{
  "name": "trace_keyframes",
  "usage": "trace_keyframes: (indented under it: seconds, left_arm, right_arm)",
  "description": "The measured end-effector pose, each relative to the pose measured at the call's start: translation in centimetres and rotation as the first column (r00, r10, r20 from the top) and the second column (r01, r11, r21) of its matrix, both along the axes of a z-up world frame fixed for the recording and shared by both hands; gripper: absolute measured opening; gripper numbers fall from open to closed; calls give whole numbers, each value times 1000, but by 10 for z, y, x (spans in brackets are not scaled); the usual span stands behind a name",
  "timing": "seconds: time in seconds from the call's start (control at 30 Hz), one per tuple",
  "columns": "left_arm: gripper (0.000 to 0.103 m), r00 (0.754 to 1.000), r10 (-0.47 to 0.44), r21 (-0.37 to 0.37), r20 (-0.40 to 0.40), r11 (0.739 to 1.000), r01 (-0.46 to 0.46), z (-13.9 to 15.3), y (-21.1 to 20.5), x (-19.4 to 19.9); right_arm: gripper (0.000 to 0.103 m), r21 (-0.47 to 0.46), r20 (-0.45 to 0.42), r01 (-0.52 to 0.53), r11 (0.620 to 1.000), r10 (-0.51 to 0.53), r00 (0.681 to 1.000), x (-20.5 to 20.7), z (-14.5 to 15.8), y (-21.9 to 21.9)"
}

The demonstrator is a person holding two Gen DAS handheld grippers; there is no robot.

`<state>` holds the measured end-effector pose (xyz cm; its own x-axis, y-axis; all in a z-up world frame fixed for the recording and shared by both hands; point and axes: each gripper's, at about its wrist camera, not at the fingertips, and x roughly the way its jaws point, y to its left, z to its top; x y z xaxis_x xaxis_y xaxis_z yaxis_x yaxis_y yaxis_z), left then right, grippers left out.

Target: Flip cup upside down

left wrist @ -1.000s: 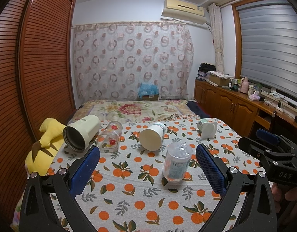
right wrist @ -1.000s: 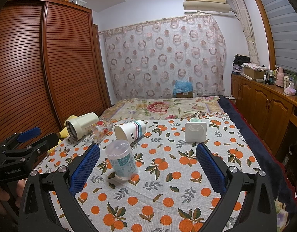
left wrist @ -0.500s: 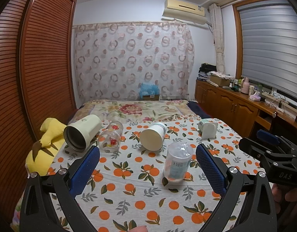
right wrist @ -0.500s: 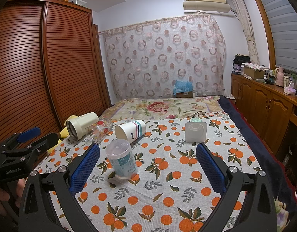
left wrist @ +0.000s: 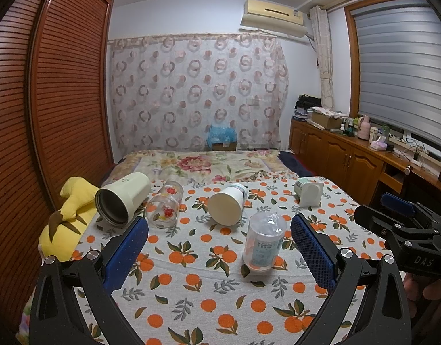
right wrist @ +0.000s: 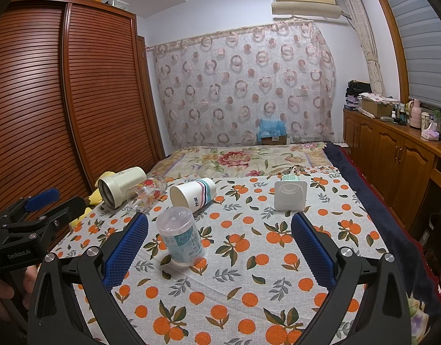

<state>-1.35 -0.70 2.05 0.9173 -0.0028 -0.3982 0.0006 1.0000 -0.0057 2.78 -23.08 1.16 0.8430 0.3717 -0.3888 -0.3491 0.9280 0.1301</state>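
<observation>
A clear plastic cup (left wrist: 264,242) with a pale label stands mouth-down on the orange-print cloth (left wrist: 209,281), also in the right wrist view (right wrist: 180,240). A white paper cup (left wrist: 226,208) lies on its side behind it (right wrist: 192,195). A cream tumbler (left wrist: 122,199) and a flowered glass (left wrist: 164,208) lie on their sides at the left. A white square-based cup (left wrist: 309,192) lies at the far right (right wrist: 290,195). My left gripper (left wrist: 219,247) is open and empty, in front of the clear cup. My right gripper (right wrist: 219,247) is open and empty.
A yellow plush toy (left wrist: 66,221) lies at the bed's left edge beside a slatted wardrobe (left wrist: 62,100). A wooden cabinet (left wrist: 350,161) with clutter runs along the right wall. A flowered quilt (left wrist: 203,164) covers the far bed.
</observation>
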Motion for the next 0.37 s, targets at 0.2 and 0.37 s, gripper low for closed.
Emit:
trace_keyframes:
  seconds: [0.2,0.37]
  left_arm:
    - [95,1000,11,6,-1,1000,-11,0,1,1]
    - [95,1000,11,6,0,1000,-11,-1,2,2]
  right_arm:
    - [100,1,0,0,1000,0,1000,0,0,-1]
    - [100,1,0,0,1000,0,1000,0,0,0]
